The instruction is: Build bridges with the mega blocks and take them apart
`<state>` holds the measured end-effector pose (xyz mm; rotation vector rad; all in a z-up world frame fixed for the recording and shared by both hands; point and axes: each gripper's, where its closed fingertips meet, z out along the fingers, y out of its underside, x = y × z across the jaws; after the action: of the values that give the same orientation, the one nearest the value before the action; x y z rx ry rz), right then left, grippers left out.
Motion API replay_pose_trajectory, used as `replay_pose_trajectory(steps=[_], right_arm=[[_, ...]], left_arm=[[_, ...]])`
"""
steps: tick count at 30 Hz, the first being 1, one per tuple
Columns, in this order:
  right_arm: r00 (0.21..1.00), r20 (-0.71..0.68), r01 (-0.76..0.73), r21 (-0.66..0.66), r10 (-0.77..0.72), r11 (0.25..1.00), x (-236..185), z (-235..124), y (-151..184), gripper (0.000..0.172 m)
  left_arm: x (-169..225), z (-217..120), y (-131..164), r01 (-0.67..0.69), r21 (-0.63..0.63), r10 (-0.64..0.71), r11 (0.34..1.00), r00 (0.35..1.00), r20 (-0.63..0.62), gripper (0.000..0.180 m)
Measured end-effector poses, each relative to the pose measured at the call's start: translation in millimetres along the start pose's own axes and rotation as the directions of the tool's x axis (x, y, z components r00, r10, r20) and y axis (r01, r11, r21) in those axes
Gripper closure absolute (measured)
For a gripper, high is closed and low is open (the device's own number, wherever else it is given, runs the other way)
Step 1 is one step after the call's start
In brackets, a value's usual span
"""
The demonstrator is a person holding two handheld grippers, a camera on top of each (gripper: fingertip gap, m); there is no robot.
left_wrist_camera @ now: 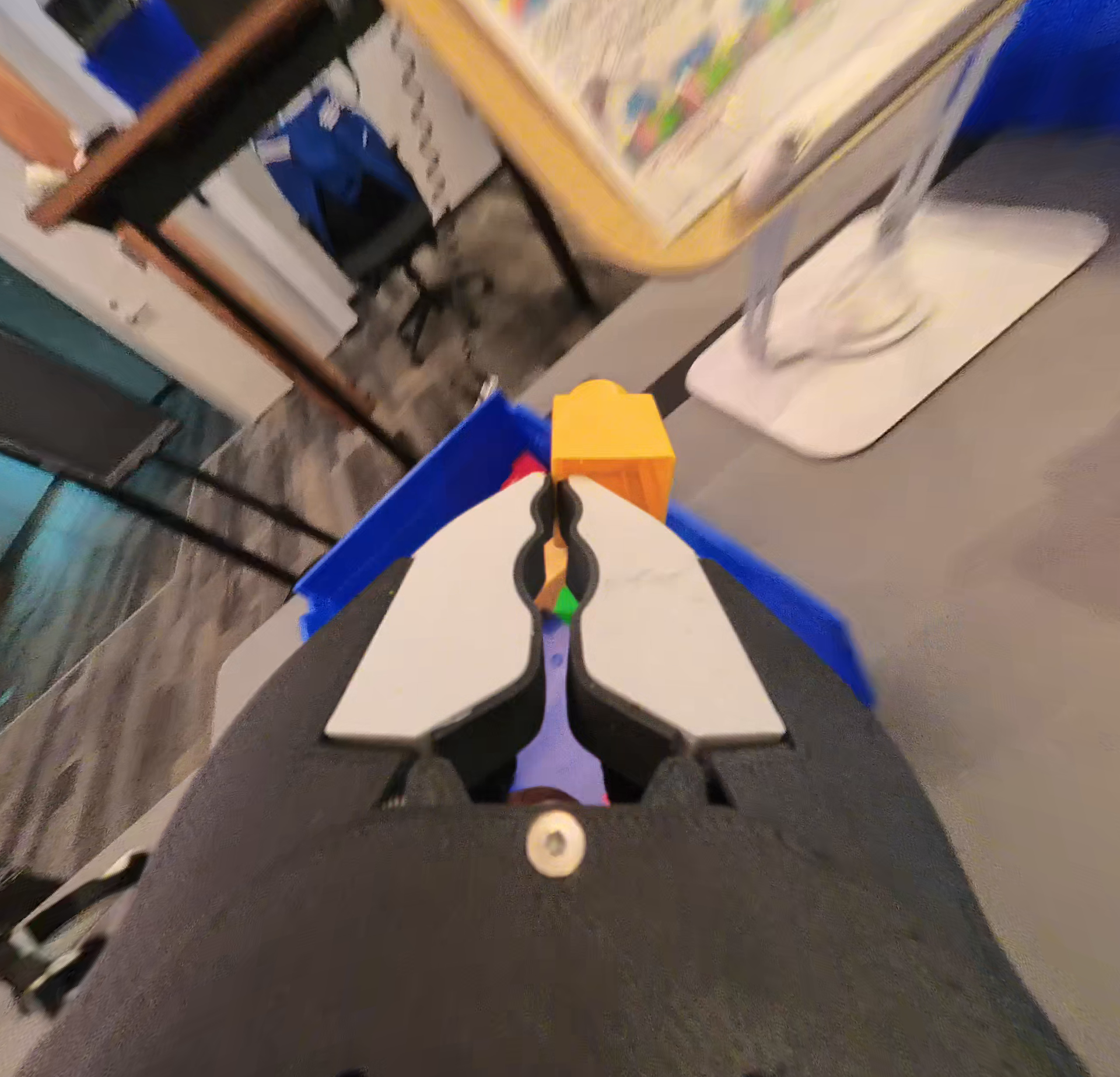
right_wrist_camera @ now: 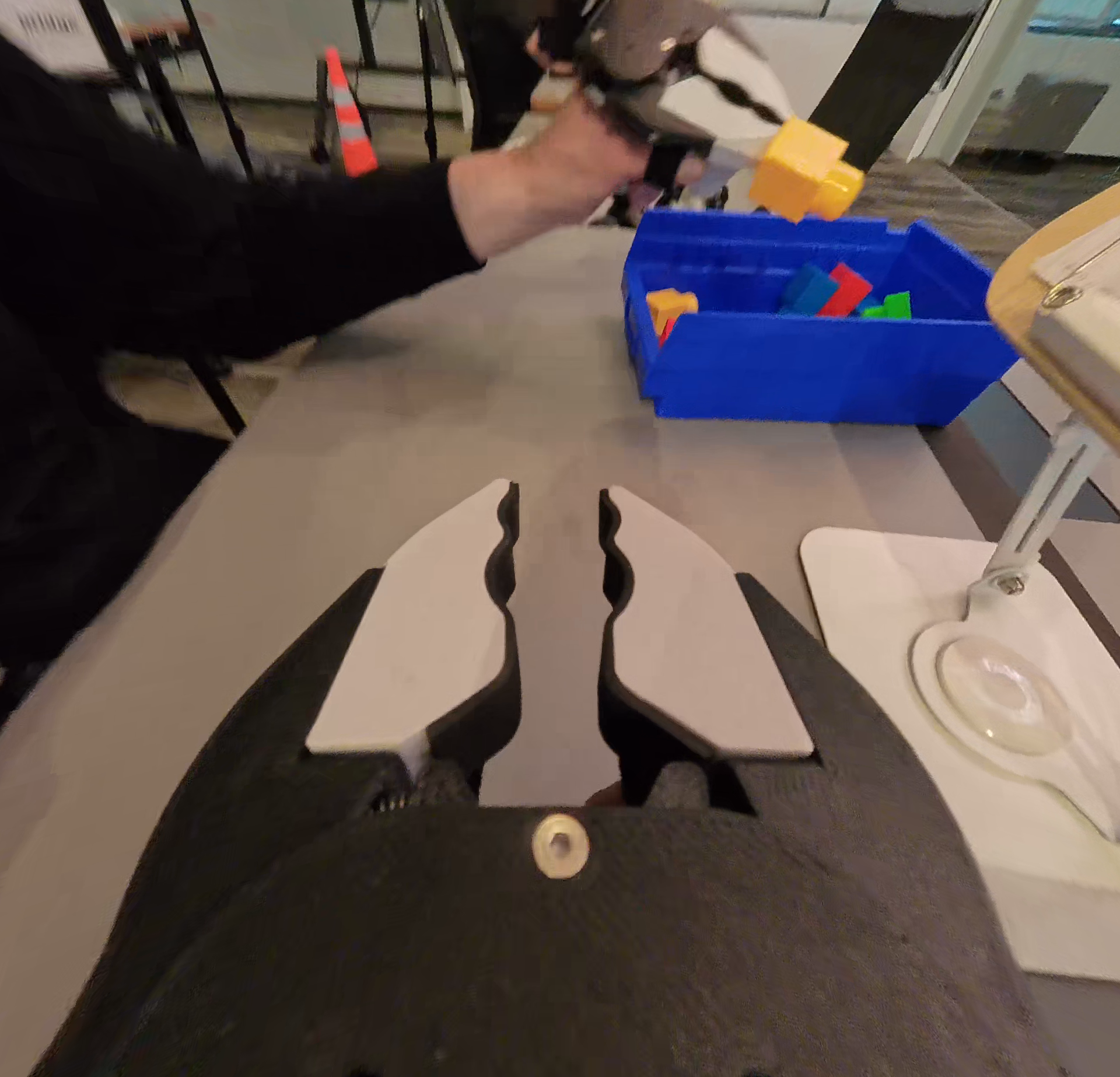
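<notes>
My left tool (left_wrist_camera: pixel 554 484) is pinched tight on the thin lower wall of a yellow block (left_wrist_camera: pixel 609 435), and that is my worry: it is an edge grip, with most of the block sticking out past the tips at twelve o'clock. From the right wrist view I see the same yellow block (right_wrist_camera: pixel 800 172) hanging in the air above the far rim of the blue bin (right_wrist_camera: pixel 818 369), stud pointing out to three o'clock. If I swing fast, the block can pivot on that thin wall and slip free. The left wrist view is smeared with motion, so I am only fairly sure the pads have the wall squarely.

If it drops here, it probably lands back among the loose blocks (right_wrist_camera: pixel 830 296) in the bin, or clips the rim and bounces off the grey surface (right_wrist_camera: pixel 424 411).

The other hazard sits at two o'clock: the wooden board (right_wrist_camera: pixel 1054 296) on its white stand (right_wrist_camera: pixel 897 611) overhangs the bin's corner. A wide arc with the left tool could knock it.

My right tool (right_wrist_camera: pixel 559 493) is spread with nothing between its pads, low over bare surface, well apart from the bin, too far to steady anything.
</notes>
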<state>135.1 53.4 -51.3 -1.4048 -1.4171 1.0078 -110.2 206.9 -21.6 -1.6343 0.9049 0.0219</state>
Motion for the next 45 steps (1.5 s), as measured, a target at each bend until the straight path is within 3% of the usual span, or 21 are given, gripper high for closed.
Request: replay_pose_trajectory(steps=[5, 11, 14, 18, 21, 23, 27, 28, 30, 34, 37, 41, 45], right_arm=[[0.991, 0.027, -0.136, 0.124, 0.134, 0.983, 9.5, 17.5, -25.9, 0.133], [0.885, 0.246, -0.457, 0.282, 0.396, 0.844, 10.5, 43.8, -43.0, 0.114], [0.822, 0.34, -0.558, 0.328, 0.456, 0.762, 13.1, 51.3, -50.0, 0.108], [0.787, 0.393, -0.605, 0.339, 0.476, 0.721, 11.7, 59.9, -54.2, 0.106], [0.772, 0.423, -0.621, 0.344, 0.475, 0.704, 10.9, 59.8, -54.6, 0.128], [0.771, 0.431, -0.62, 0.342, 0.469, 0.706, 10.5, 58.1, -50.8, 0.131], [0.827, 0.335, -0.55, 0.318, 0.451, 0.773, 12.4, 53.8, -36.4, 0.132], [0.847, 0.29, -0.523, 0.299, 0.446, 0.798, 15.5, 51.6, -30.0, 0.132], [0.901, 0.176, -0.427, 0.206, 0.395, 0.881, 19.8, 48.4, -9.1, 0.132], [0.981, 0.017, -0.191, -0.101, 0.193, 0.976, 17.8, 47.6, 46.1, 0.132], [0.998, 0.008, -0.05, -0.304, 0.055, 0.951, 8.1, 51.1, 84.8, 0.132], [0.998, 0.056, 0.05, -0.466, -0.027, 0.883, -5.1, 58.2, 121.0, 0.132], [0.995, 0.093, 0.081, -0.497, -0.04, 0.864, -13.9, 61.9, 125.5, 0.132]], left_arm=[[54.1, -28.7, -51.9, 0.059, 0.218, -0.045, 0.974, 0.997, -0.07, 0.18], [118.4, -41.7, -93.4, -0.187, 0.325, 0.172, 0.927, 0.982, 0.077, 0.18], [147.6, -40.5, -105.3, -0.266, 0.339, 0.245, 0.902, 0.964, 0.105, 0.18], [174.3, -37.0, -110.0, -0.316, 0.352, 0.301, 0.881, 0.949, 0.097, 0.18], [189.4, -32.6, -108.2, -0.338, 0.358, 0.327, 0.87, 0.94, 0.091, 0.18], [193.7, -30.8, -106.8, -0.328, 0.359, 0.325, 0.874, 0.943, 0.07, 0.18], [204.5, -28.1, -92.9, -0.315, 0.356, 0.355, 0.88, 0.933, -0.051, 0.175], [204.7, -30.9, -89.6, -0.297, 0.368, 0.35, 0.881, 0.933, -0.084, 0.165], [196.2, -35.2, -78.1, -0.27, 0.347, 0.33, 0.898, 0.936, -0.127, 0.149], [143.0, -40.3, -49.6, -0.195, 0.239, 0.224, 0.951, 0.969, -0.101, 0.148], [97.9, -37.9, -22.8, -0.171, 0.104, 0.176, 0.98, 0.983, -0.049, 0.148], [49.8, -24.8, 16.8, -0.18, -0.1, 0.181, 0.979, 0.983, 0.006, 0.15], [0.1, -6.7, 53.1, -0.11, -0.288, 0.137, 0.951, 0.988, 0.077, 0.148]])
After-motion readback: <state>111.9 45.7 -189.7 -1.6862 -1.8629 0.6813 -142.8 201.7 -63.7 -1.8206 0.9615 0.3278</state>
